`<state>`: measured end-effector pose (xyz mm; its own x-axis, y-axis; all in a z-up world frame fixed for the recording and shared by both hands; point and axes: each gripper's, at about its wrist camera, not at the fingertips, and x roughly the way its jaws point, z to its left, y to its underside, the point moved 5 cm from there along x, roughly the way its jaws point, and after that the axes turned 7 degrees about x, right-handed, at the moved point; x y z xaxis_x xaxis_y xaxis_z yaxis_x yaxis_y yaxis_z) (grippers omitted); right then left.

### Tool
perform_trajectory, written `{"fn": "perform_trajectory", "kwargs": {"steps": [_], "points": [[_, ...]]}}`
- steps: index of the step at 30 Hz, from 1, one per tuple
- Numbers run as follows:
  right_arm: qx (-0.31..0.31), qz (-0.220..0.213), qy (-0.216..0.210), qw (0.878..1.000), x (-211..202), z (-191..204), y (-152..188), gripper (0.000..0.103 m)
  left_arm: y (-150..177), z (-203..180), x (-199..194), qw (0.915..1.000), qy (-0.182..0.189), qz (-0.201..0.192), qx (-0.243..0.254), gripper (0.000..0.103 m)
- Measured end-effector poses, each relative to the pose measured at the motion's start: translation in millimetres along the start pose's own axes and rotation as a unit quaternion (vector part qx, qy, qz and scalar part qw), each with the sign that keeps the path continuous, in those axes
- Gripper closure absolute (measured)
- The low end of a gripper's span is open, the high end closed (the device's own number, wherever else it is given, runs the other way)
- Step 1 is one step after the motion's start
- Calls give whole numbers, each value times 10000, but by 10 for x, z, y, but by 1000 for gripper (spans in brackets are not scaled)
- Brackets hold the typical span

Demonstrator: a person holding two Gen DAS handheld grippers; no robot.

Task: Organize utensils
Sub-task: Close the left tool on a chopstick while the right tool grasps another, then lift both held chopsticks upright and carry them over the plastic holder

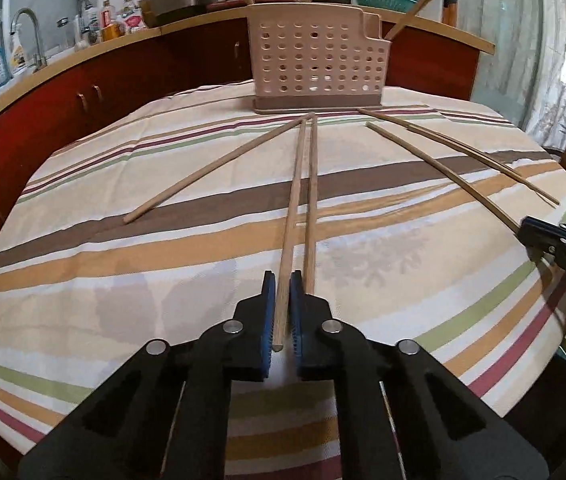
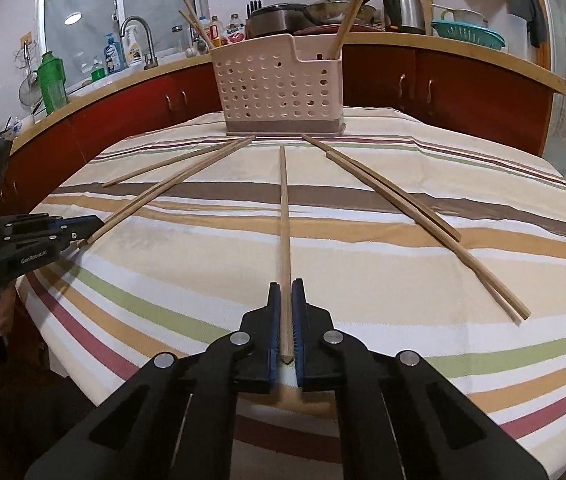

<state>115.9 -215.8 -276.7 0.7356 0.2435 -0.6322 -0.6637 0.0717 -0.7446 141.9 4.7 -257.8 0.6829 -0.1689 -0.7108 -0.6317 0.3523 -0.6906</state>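
Wooden chopsticks (image 1: 219, 168) flank perforated holder (image 1: 319, 60).

Striped cloth (image 2: 363, 280) open between loose chopsticks (image 2: 423, 216), perforated caddy (image 2: 283, 92) blocking far edge

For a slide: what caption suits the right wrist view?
Right gripper shut on one chopstick lying on the striped tablecloth, pointing toward the holder.
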Motion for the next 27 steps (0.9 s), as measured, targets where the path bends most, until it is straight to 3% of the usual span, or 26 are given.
{"fn": "perform_trajectory", "kwargs": {"steps": [1, 3, 5, 6, 7, 10, 16, 27], "points": [[15, -6, -33, 10000, -5, -3, 7, 96, 7, 27, -2, 9999, -114, 17, -51, 72], [34, -44, -56, 10000, -25, -15, 31, 95, 44, 103, -2, 9993, -135, 74, -330, 54], [33, -59, -70, 10000, -42, -25, 42, 95, 70, 132, -21, 9989, -31, 55, -473, 54], [30, -55, -81, 9999, -46, -24, 44, 95, 69, 117, -25, 9991, -54, 69, -415, 58], [35, -51, -83, 9999, -51, -27, 45, 95, 66, 86, -35, 9994, 16, 43, -344, 74], [90, -44, -125, 9999, -66, -32, 45, 96, 60, -48, -56, 9998, 157, -20, -92, 96], [38, -324, -92, 9994, -260, -6, -69, 97, 40, -90, -157, 9997, 95, -214, -21, 96], [-48, -944, -97, 9955, -690, 70, -406, 97, -274, 31, -756, 9927, -152, -1186, -181, 96]]}}
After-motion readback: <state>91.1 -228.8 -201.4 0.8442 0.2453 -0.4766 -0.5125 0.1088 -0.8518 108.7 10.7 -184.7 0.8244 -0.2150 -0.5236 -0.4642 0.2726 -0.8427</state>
